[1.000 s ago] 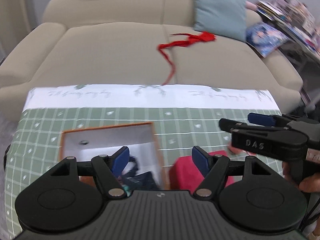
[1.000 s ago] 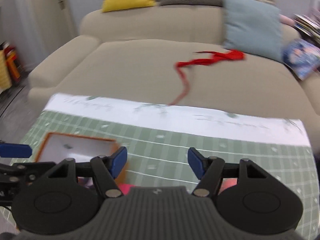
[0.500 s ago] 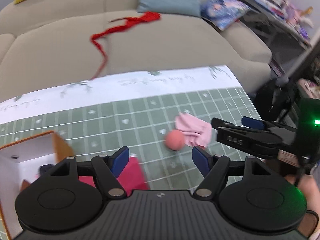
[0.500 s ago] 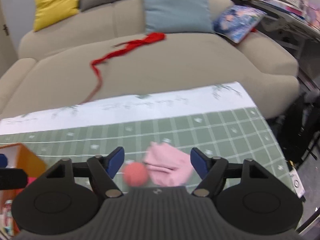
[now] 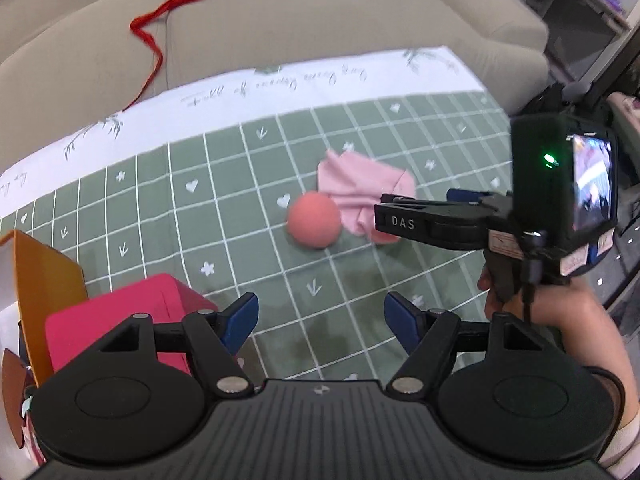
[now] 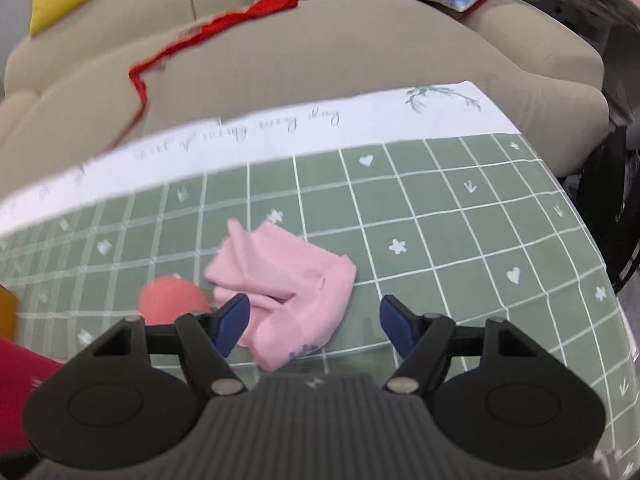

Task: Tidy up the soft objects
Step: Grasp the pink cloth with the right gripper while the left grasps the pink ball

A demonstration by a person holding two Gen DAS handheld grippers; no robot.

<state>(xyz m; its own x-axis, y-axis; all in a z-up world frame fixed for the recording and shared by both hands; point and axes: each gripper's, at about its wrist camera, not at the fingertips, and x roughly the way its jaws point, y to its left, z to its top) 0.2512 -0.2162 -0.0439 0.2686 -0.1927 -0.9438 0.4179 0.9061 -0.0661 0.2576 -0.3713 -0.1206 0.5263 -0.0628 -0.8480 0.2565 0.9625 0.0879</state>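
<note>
Left wrist view: left gripper (image 5: 320,320) hangs over the green checked tablecloth (image 5: 168,208) on the desk, blue fingers (image 5: 240,318) spread wide, nothing between them. Ahead, mid-desk, a salmon foam-looking ball (image 5: 314,220) touches a crumpled pink cloth (image 5: 360,188) on its right. The right gripper (image 5: 404,214) comes in from the right, its tip over the cloth's near-right edge; contact can't be told from here. Near left: an orange-walled box (image 5: 44,276) with a magenta flap or lid (image 5: 116,320) beside it. A red ribbon (image 5: 152,36) lies on the beige sofa (image 5: 320,20) beyond the desk.

Right wrist view: blurred. The right gripper (image 6: 312,318) sits just above the pink cloth (image 6: 288,280), jaws closing but not yet pressing; the cloth's near fold lies between the fingers (image 6: 232,318), nearer the left one. Ball (image 6: 172,300) just left of the cloth, touching or nearly.

Handling, judged: cloth looks light, limp, not fragile; it will drape and trail when lifted. Best pinch is on the bunched, thicker fold at the near end, not a single-layer edge, which could slip. The ball looks light and squashy, and may roll if nudged; take it across its middle.
</note>
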